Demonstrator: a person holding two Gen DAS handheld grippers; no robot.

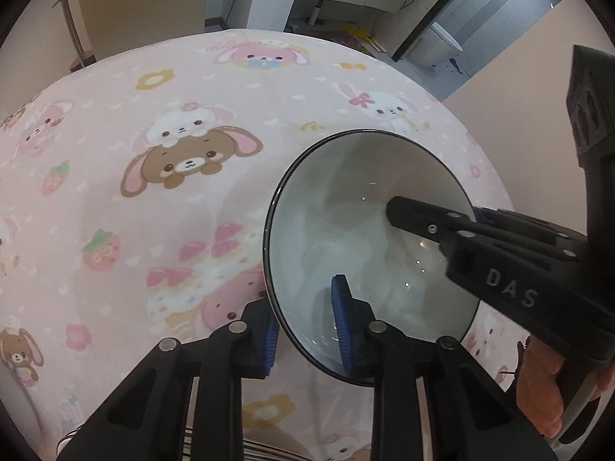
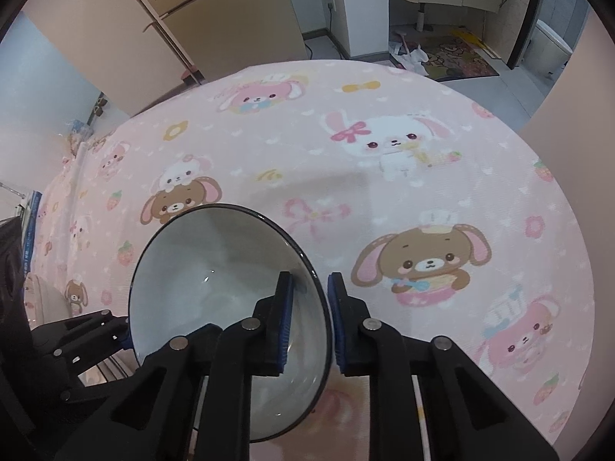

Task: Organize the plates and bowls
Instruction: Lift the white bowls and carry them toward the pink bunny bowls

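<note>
Both jaws straddle opposite rims of the bowl [image 1: 346, 211].

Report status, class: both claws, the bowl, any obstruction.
Left claw and right claw each astride the bowl rim, one pad inside, one outside. Bowl empty, on the pink tablecloth. Nothing obstructing.

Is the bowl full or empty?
Empty. The bowl shows only its bare, shiny white inside in both views, with nothing in it but one finger each of the left gripper and right gripper straddling its rim.
</note>
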